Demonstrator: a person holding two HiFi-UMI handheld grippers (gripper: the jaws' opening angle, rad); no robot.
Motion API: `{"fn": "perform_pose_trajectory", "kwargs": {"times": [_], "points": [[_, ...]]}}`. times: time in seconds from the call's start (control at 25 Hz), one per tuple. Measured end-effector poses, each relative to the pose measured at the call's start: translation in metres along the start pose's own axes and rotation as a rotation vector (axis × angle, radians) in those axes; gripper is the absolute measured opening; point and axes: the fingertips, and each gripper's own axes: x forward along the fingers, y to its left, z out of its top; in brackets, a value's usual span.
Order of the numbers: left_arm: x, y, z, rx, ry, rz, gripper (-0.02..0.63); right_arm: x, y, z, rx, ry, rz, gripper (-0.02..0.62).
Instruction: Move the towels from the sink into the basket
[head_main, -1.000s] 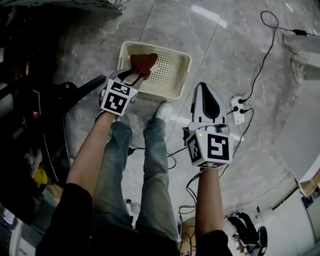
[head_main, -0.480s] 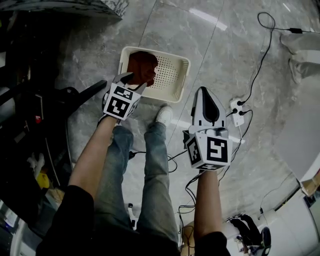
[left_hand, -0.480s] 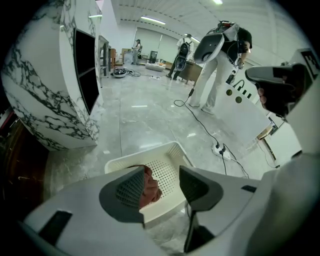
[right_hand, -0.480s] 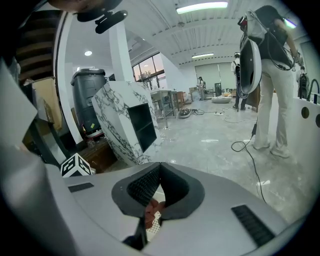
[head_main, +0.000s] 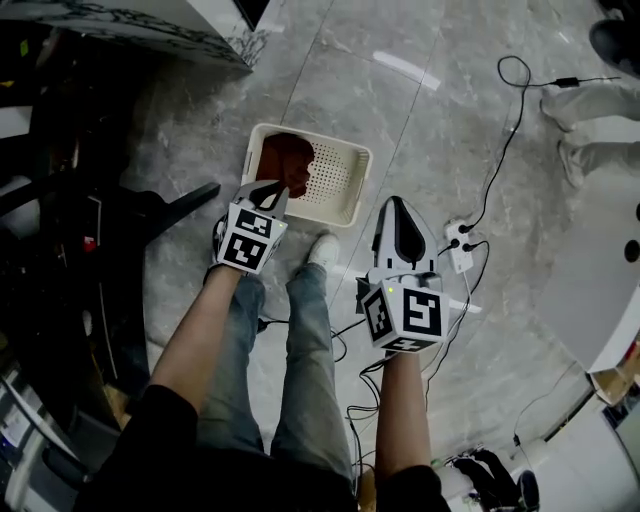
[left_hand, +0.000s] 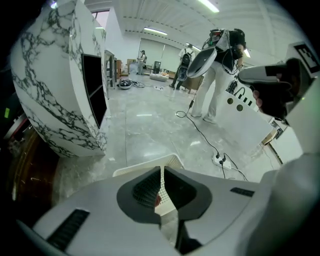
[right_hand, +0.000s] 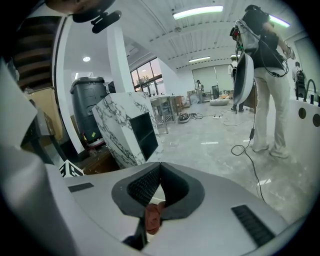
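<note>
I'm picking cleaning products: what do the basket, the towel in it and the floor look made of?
Basket: likely moulded plastic, cream, matte, with rows of small holes. Towel: soft cloth, rust-red, crumpled in folds. Floor: polished stone or marble-look tile; grey veining, glossy reflections, straight joints.

The basket (head_main: 335, 178) stands on the floor (head_main: 420, 110), just ahead of the person's shoe (head_main: 322, 248). A towel (head_main: 285, 160) lies in its left half. A power strip (head_main: 460, 250) lies on the floor to the right, apart from the basket.
</note>
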Motion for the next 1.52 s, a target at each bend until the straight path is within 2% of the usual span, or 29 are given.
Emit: {"fn": "perform_pose_trajectory", "kwargs": {"times": [0.36,1.08,1.36,1.52], "points": [[-0.076,-0.016,0.047,-0.016,-0.113,0.029,0.017,-0.034,0.019,0.055,-0.002,-0.048,-0.002,0.015],[-0.253,-0.011,0.163,0.008,-0.348,0.15,0.015,-0.1,0.068,0.181,-0.135,-0.112,0.021,0.015],[-0.323,-0.022,0.213,0.049,-0.432,0.202,0.015,-0.131,0.078,0.24,-0.129,-0.197,0.025,0.015],[-0.356,-0.025,0.226,0.021,-0.467,0.207,0.015,-0.148,0.084,0.265,-0.136,-0.226,0.023,0.015]]}}
